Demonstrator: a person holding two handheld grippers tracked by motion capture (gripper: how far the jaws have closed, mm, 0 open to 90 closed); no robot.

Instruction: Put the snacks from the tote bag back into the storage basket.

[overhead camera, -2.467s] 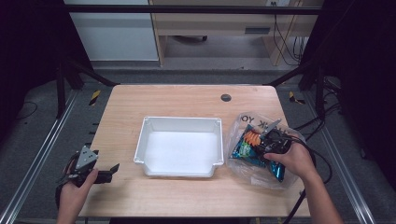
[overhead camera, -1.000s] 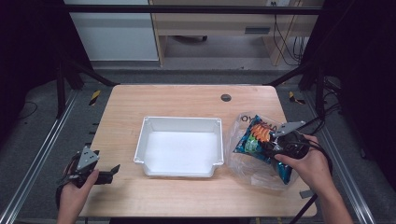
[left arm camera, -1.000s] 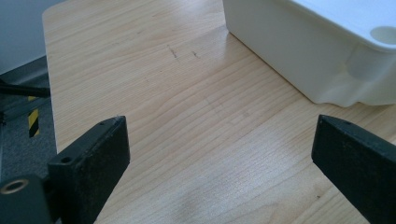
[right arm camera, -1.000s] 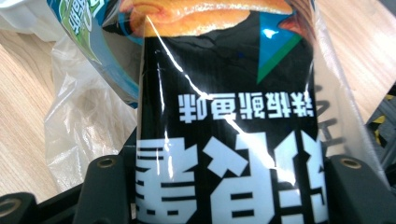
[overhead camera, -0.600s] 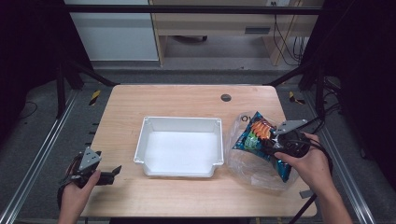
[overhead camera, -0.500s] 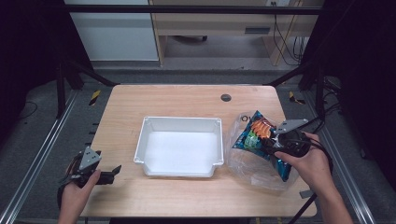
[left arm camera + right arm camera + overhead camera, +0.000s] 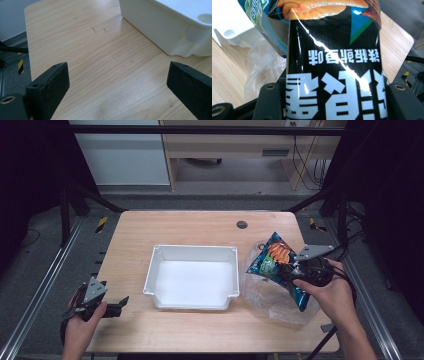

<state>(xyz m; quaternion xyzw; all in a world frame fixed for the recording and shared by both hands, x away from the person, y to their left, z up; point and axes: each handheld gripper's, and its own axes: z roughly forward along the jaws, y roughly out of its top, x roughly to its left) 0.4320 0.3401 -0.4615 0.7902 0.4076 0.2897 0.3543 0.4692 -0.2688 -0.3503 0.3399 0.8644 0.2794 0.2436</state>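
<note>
The right claw (image 7: 289, 270) is clamping a snack bag (image 7: 274, 261), its jaws pressed against both sides of the glossy black and blue packet, as the right gripper view is showing up close. Compared with a couple of seconds ago, the packet is coming up out of the clear plastic bag (image 7: 272, 297) it was lying in: it is now standing tilted above the crumpled plastic instead of lying flat inside it, and its top is leaning toward the white bin (image 7: 192, 276) just beside it. That suggests the lift is succeeding and the carry across to the bin is likely coming next. The left claw (image 7: 116, 307) is resting wide open and empty at the near left edge of the worktop (image 7: 200, 227), near the bin's left wall, holding nothing
</note>
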